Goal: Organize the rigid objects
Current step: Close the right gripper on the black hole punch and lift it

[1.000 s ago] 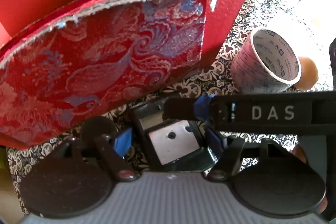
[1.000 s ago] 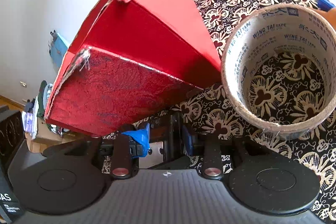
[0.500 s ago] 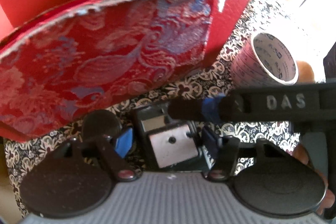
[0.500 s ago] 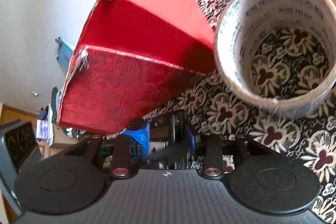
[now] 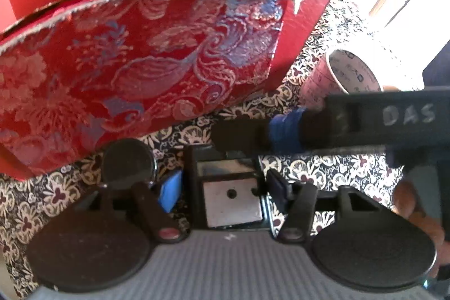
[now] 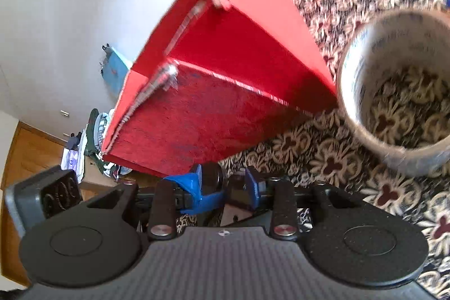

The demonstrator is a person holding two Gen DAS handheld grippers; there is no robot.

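left gripper: we see the left gripper point(image 5: 223, 187) pointing steeply down; its jaws have just been closing, and the blue pads point(image 5: 170, 190) sit against both sides of a black device.
black device: the black device point(image 5: 230, 201), with a silver plate on top, lies between the left jaws on the patterned cloth point(image 5: 323, 167).
right gripper: the right gripper point(image 6: 223, 182) has just been closing; a round black piece point(image 6: 211, 179) stands between its pads, against one pad with a gap at the other, so we read it as not clamped.
red box: just ahead of both grippers we see the red box point(image 5: 140, 69), brocade-faced, its open top tilted away from us.
tape roll: the tape roll point(image 6: 357, 80) stands ahead and right of the right gripper, just beside the box, hollow side up.
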